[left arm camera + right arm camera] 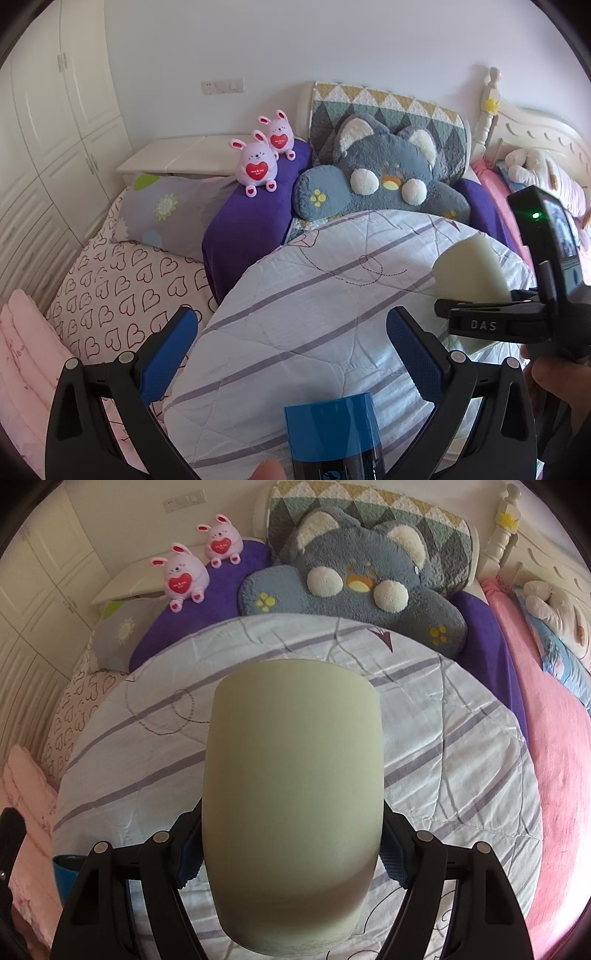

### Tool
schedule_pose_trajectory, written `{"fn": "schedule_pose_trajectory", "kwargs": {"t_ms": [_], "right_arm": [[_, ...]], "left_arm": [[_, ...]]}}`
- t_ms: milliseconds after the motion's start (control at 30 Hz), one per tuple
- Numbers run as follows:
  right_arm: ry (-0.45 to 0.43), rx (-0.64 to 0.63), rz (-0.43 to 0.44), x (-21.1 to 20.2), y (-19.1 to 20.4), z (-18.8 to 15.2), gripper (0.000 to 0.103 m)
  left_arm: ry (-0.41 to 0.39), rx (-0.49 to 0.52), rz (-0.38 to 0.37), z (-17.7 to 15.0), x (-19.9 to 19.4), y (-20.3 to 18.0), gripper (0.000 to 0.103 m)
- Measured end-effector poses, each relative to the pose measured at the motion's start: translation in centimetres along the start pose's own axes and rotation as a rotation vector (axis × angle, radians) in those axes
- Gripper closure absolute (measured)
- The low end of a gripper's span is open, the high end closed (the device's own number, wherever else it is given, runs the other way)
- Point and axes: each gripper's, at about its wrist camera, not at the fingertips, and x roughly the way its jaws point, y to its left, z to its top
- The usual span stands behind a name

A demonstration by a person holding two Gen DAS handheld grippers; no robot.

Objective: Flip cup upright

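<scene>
A: We have the cup (291, 812) clamped in the right gripper (291, 853), filling the centre of the right wrist view. Both blue pads press its sides low in the frame, so the fingers are closed on the cup, about as far apart as the cup is wide.

B: Which end faces away from us? We see only a smooth pale wall with a rounded far edge, so we cannot tell rim from base here.

A: From the left wrist view the cup (471, 267) sits at the right edge, held above the quilt (295, 295) by the right gripper (480, 317), its flat end pointing up and left.

B: Then to do this well, we judge, we should roll the wrist slowly, keep the squeeze even so the smooth wall does not slip, and lower it onto a flat patch of quilt, since soft bedding could tip it.

A: And the left gripper (291, 339)?

B: Its fingers are spread wide at the bottom of the frame, holding nothing.
</scene>
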Motion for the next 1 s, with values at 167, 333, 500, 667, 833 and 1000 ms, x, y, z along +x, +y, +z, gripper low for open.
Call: {"fn": "schedule_pose_trajectory", "kwargs": {"t_ms": [167, 333, 500, 667, 833, 1000], "right_arm": [[0.009, 0.017, 0.008, -0.3, -0.5, -0.2, 0.021], [-0.049, 0.060, 0.053, -3.3, -1.6, -1.4, 0.021], [-0.184, 0.136, 0.105, -8.6, -3.1, -4.5, 0.016], [-0.290, 0.211, 0.148, -12.8, -4.4, -9.2, 0.014], [-0.351, 0.250, 0.160, -15.4, -5.0, -14.7, 0.014], [-0.411, 0.264, 0.119, -17.0, -4.7, -19.3, 0.014]], "left_arm": [[-0.003, 0.013, 0.006, 0.0, -0.7, -0.3, 0.000], [-0.012, 0.020, 0.005, -0.5, -2.2, -0.4, 0.000], [-0.032, 0.025, 0.008, -1.5, -4.6, -0.4, 0.000], [-0.049, 0.033, 0.003, -2.6, -7.0, -0.7, 0.000], [-0.062, 0.046, -0.010, -3.9, -9.6, -1.3, 0.000], [-0.080, 0.061, -0.011, -5.3, -12.0, -2.2, 0.000]]}}
